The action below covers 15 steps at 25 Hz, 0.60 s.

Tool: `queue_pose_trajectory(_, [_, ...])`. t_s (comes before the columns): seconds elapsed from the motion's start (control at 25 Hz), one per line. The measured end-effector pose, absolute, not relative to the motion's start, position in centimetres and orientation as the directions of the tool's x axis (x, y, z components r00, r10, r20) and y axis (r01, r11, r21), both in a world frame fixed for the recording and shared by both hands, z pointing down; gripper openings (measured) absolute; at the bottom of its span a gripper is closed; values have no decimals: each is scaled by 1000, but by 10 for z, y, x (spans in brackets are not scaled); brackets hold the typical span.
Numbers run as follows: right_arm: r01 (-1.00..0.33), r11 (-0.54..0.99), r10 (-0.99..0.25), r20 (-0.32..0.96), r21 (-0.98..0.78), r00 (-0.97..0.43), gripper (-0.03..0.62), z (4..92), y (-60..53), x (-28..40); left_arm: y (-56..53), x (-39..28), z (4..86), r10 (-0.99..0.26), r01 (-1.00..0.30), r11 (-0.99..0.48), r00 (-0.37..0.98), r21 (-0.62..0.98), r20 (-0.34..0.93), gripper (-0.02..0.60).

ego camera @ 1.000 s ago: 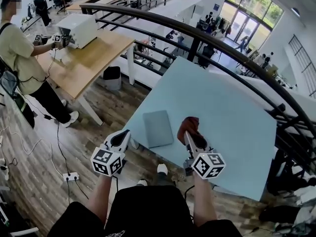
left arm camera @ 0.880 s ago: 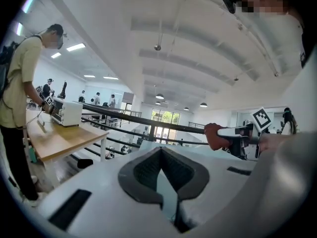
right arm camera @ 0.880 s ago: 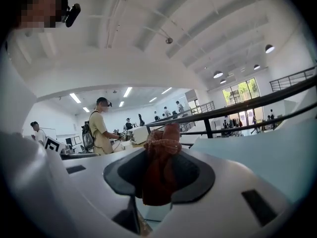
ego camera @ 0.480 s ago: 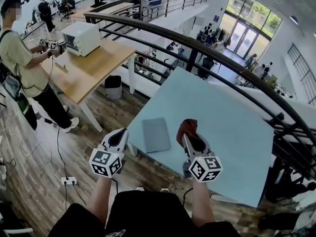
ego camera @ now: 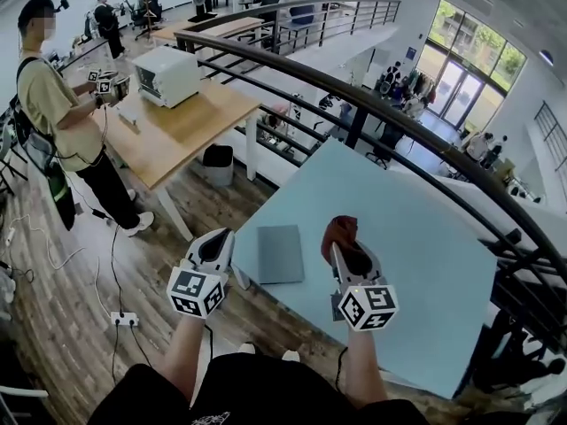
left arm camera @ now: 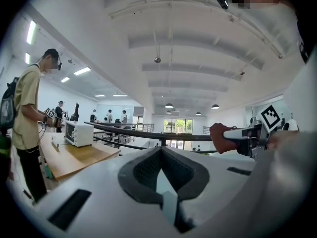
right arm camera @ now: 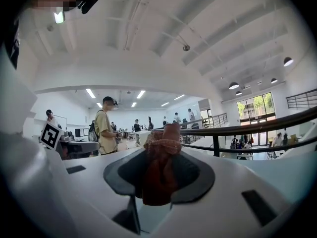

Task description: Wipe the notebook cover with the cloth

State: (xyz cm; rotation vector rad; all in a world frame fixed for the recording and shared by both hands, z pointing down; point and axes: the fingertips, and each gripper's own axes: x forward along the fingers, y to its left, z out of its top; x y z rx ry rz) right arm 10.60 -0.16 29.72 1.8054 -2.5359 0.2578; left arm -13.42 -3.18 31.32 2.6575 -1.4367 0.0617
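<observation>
A grey-blue notebook [ego camera: 280,254] lies flat near the front left corner of the light blue table [ego camera: 407,220]. My right gripper [ego camera: 341,248] hovers just right of it, over the table's front edge, and is shut on a bunched red-brown cloth [ego camera: 339,229]. The right gripper view shows that cloth [right arm camera: 159,165] clamped between the jaws and sticking out past the tips. My left gripper [ego camera: 216,239] hangs left of the notebook, off the table over the floor, shut with nothing in it. In the left gripper view the cloth [left arm camera: 221,138] appears at the right.
A dark curved railing [ego camera: 354,87] runs behind the table. At the left stands a wooden table [ego camera: 177,118] with a white oven [ego camera: 168,73], and a person [ego camera: 62,122] holding grippers. A bin [ego camera: 217,162] and a power strip [ego camera: 124,319] are on the wooden floor.
The head view has shifted slightly, so the table sits a little differently in frame. Both grippers keep nearly the same places, and the cloth stays in the right one.
</observation>
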Motion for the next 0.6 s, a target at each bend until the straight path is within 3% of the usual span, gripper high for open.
queue_pose_trajectory(0.6, [-920, 379, -923, 28, -102, -383, 137, 252, -9, 113, -29, -128, 245, -864, -864, -503, 502, 14, -30, 8])
